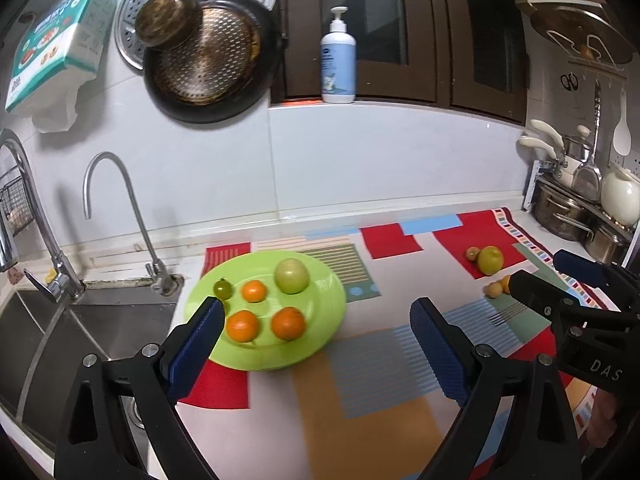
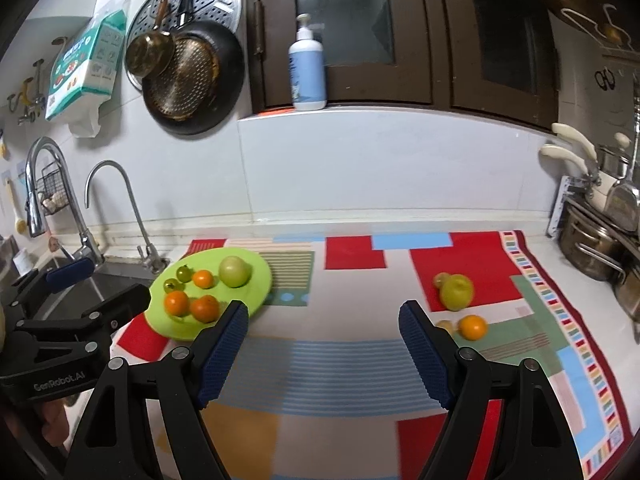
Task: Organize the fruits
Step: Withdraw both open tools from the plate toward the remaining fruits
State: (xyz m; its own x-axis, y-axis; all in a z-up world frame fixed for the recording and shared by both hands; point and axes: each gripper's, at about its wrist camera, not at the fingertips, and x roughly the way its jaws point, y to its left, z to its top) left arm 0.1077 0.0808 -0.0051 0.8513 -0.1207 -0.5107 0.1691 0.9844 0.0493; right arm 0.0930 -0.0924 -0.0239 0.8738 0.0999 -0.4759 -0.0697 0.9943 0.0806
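At the far left of the counter, a steel sink [image 1: 52, 328] sits under two curved taps [image 1: 120, 216], and a black frying pan [image 1: 208, 64] hangs on the tiled wall above. Just right of the sink, a lime-green plate [image 2: 256, 280] rests on the left end of a patchwork mat [image 2: 352, 360]. On the plate lie three oranges: a small one [image 2: 203, 279] toward the back and two larger ones [image 2: 176, 303] side by side at the front. A pale green apple [image 2: 235, 271] sits at the back right of the plate, and two small green tomatoes [image 2: 184, 273] sit at its left side.

The left gripper [image 1: 316, 332] hovers over the mat with its left finger overlapping the near left rim of the plate; its jaws stand wide apart and hold nothing. A soap bottle [image 1: 338, 58] stands on the window ledge behind. The right gripper [image 2: 322, 332] hangs above the middle of the mat, its jaws also spread and empty.

Farther right, on a red patch of the mat, a yellow-green apple [image 2: 456, 291] touches a small brownish fruit [image 2: 440, 279] behind it. Nearer the camera, a loose orange [image 2: 472, 327] lies just beside another small brownish fruit [image 2: 445, 326]. Steel pots [image 2: 588, 248] stand on a rack at the far right edge.
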